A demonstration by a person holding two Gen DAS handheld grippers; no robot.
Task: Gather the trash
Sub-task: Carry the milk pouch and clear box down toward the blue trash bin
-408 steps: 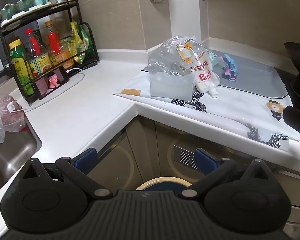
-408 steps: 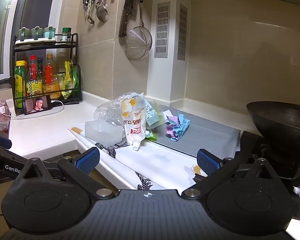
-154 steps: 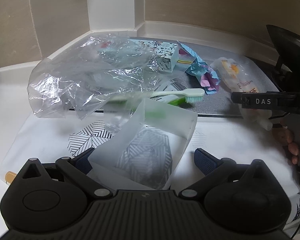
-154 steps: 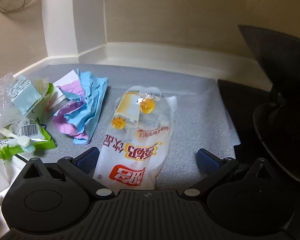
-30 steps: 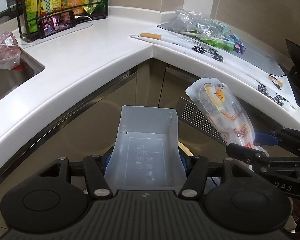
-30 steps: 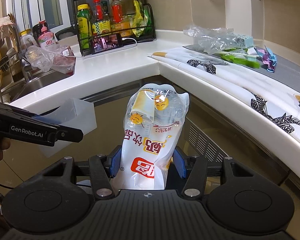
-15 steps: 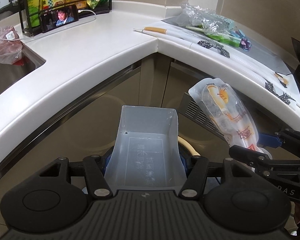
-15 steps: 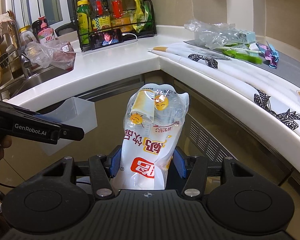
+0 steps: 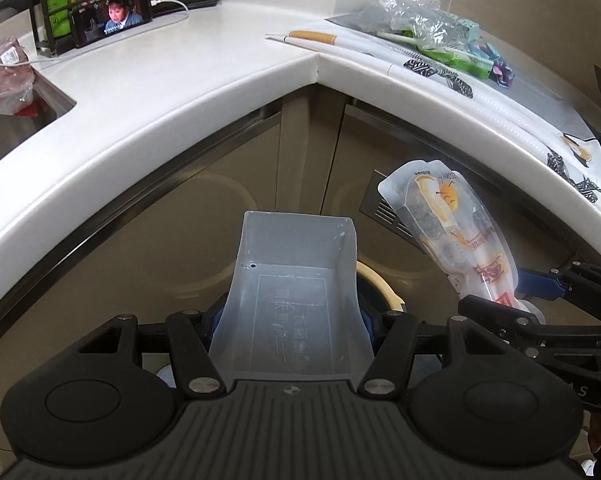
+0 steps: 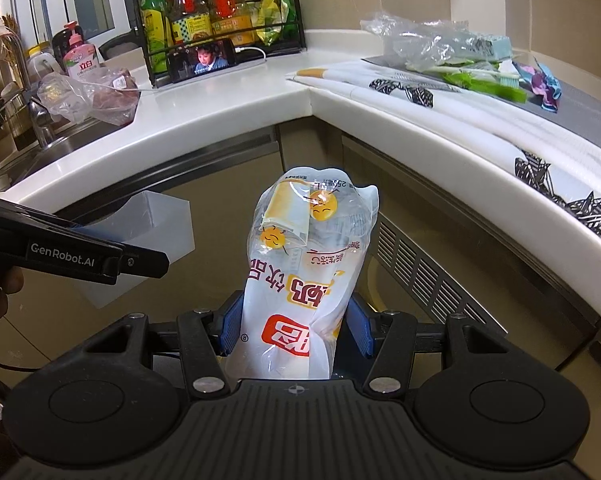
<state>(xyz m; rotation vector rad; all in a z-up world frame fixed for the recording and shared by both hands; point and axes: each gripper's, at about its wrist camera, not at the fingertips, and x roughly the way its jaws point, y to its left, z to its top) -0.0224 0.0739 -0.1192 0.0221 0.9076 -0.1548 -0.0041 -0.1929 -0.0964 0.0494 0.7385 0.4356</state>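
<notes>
Clamping a tub (image 9: 296, 300), the left gripper (image 9: 290, 320) hangs by the right gripper (image 10: 296, 332), itself squeezing a pouch (image 10: 304, 276), both seemingly positioned for dropping over the bin (image 9: 380, 286).

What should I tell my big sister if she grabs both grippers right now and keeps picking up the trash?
Left gripper: jaws shut on the clear plastic tub, held below the counter over the bin rim.
Right gripper: jaws shut on the drink pouch, beside the tub, also below the counter.
Done: both pieces are off the counter.
Left: drop both into the bin, then go back for the crinkly clear bag, the green toothbrush pack and the blue-and-purple wrapper on the mat.
</notes>
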